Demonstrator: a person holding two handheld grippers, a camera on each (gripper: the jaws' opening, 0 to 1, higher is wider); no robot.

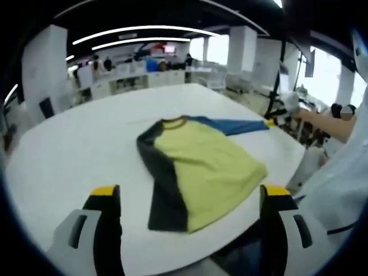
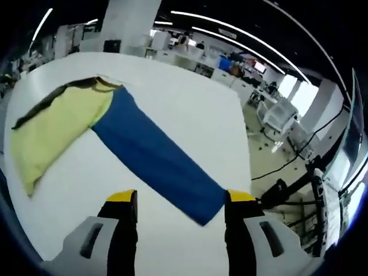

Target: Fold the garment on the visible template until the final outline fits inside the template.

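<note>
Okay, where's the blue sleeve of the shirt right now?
The blue sleeve lies stretched flat on the white table, its cuff between the open right gripper jaws, running from the yellow body.

In the left gripper view the garment (image 1: 198, 172) lay partly folded, so its dark sleeve (image 1: 164, 184) covered whatever cloth sat beneath it, and the blue sleeve (image 1: 233, 125) showed only as a thin strip — its far end was lost near a blurred yellow tip at the table (image 1: 75, 155) edge. In the right gripper view the yellow body ran to the left border and its lower hem was hard to trace. No template outline could be made out on the white surface. The background desks (image 1: 138, 77) and people were too small and blurred to tell apart — likewise the chairs (image 2: 279, 118).
</note>
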